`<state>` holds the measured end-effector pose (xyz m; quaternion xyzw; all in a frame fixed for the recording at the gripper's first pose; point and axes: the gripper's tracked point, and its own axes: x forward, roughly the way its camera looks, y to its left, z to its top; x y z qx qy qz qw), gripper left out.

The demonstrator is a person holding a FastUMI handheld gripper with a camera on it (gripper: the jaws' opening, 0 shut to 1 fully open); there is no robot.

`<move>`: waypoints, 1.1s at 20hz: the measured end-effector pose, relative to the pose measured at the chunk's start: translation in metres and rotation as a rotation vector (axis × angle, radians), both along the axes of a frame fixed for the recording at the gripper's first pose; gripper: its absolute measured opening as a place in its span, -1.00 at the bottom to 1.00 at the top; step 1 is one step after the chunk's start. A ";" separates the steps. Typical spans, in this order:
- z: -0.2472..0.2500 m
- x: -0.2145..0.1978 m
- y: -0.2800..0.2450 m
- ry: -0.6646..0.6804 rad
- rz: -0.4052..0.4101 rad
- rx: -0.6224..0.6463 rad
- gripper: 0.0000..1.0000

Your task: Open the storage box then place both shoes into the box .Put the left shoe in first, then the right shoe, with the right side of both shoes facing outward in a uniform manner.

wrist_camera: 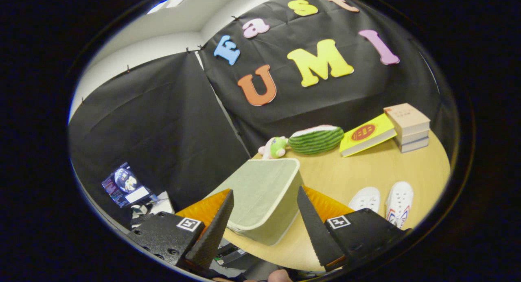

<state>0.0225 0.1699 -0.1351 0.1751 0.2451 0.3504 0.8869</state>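
A pale fabric storage box with its lid down stands on the round wooden table, just ahead of my fingers and partly between them. My gripper is open, its fingers wide apart on either side of the box's near corner, not touching it. Two white shoes lie side by side on the table to the right of the box, beyond the right finger; the right-hand shoe shows coloured stripes on its side.
At the table's far side lie a small plush toy, a watermelon-shaped cushion, a yellow book and a stack of books. Left of the table, lower down, a lit screen and cluttered gear. A fingertip shows below the gripper.
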 end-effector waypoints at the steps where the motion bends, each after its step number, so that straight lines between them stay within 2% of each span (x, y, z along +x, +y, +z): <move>1: -0.010 0.000 0.007 0.040 0.026 0.023 0.92; 4: -0.042 0.005 0.019 0.159 0.071 0.076 0.86; 8: -0.071 0.013 0.040 0.299 0.119 0.157 0.59; 12: -0.084 0.014 0.049 0.369 0.135 0.207 0.17; 13: -0.085 0.016 0.050 0.381 0.138 0.224 -0.05; 14: -0.084 0.018 0.051 0.393 0.136 0.243 -0.17; 15: -0.081 0.019 0.051 0.400 0.140 0.259 -0.48; 19: -0.064 0.021 0.053 0.401 0.149 0.317 -0.88; 22: -0.041 0.021 0.060 0.380 0.165 0.343 -0.89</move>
